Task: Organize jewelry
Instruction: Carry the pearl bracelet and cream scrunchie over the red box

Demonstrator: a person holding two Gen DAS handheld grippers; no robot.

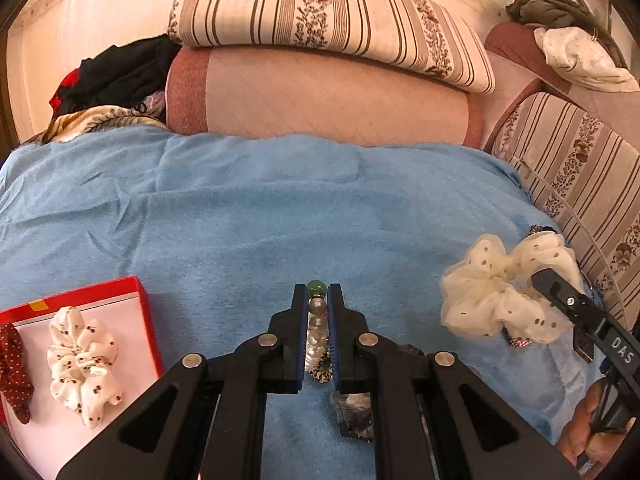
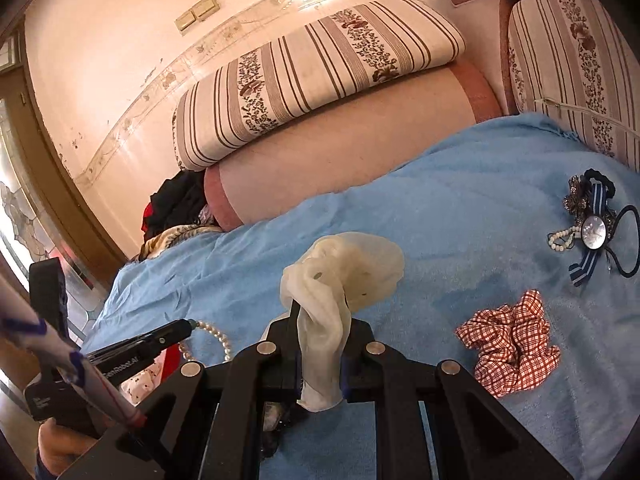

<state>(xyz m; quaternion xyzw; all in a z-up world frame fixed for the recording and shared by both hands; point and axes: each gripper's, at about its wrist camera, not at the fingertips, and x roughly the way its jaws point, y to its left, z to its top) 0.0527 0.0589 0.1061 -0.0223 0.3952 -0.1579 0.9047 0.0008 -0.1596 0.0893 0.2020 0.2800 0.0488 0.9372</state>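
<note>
In the left wrist view my left gripper [image 1: 318,294] is shut on a strand of pearl beads [image 1: 317,332] with a green bead at its tip, raised above the blue blanket [image 1: 280,220]. A red box [image 1: 132,292] at the lower left holds a white spotted scrunchie [image 1: 82,364] and a dark red dotted one [image 1: 14,372]. My right gripper [image 2: 320,312] is shut on a cream sheer dotted scrunchie [image 2: 340,276], which hangs from its fingers. That scrunchie [image 1: 500,292] and the right gripper [image 1: 540,280] also show at the right of the left wrist view.
A red checked scrunchie [image 2: 512,344] lies on the blanket at the right. Behind it is a heap of hair ties, a striped ribbon and beads [image 2: 588,228]. Striped pillows [image 1: 332,20], a pink bolster [image 1: 320,96] and a clothes pile [image 1: 116,76] line the back.
</note>
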